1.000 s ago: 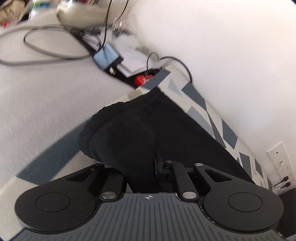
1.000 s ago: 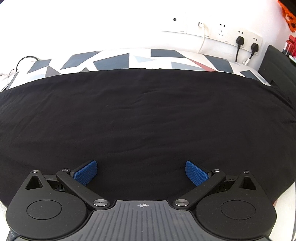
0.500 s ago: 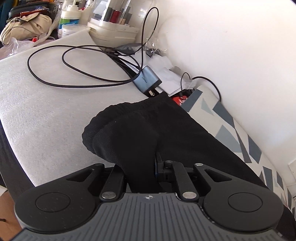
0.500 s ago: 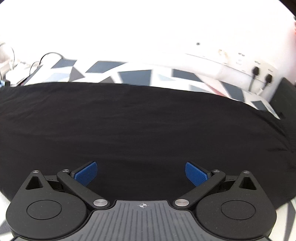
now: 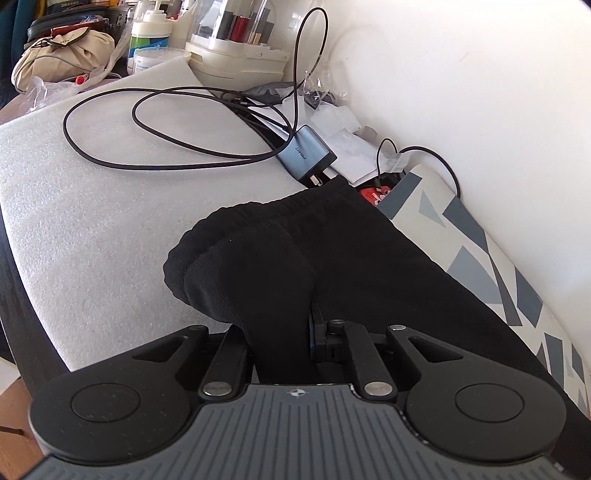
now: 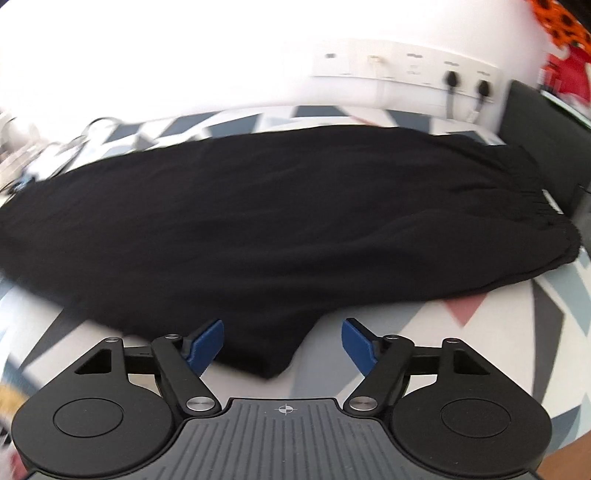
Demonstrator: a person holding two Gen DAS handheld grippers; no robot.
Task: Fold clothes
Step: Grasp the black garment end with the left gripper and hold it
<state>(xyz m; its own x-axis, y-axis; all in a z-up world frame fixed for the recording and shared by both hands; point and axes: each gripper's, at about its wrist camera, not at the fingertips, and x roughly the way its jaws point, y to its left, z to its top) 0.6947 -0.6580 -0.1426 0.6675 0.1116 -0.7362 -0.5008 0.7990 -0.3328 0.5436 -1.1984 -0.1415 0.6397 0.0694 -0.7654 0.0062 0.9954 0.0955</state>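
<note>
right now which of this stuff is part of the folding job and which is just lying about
Job:
black garment
left hand-held gripper, shut on its cuffs
right hand-held gripper, open, jaws just closing, fabric edge between them

Lying about:
charger
black cable
pump bottle
beige bag
wall sockets

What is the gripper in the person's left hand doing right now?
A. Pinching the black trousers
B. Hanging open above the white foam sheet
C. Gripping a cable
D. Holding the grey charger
A: the left gripper is closed on a bunch of the black trousers.
</note>
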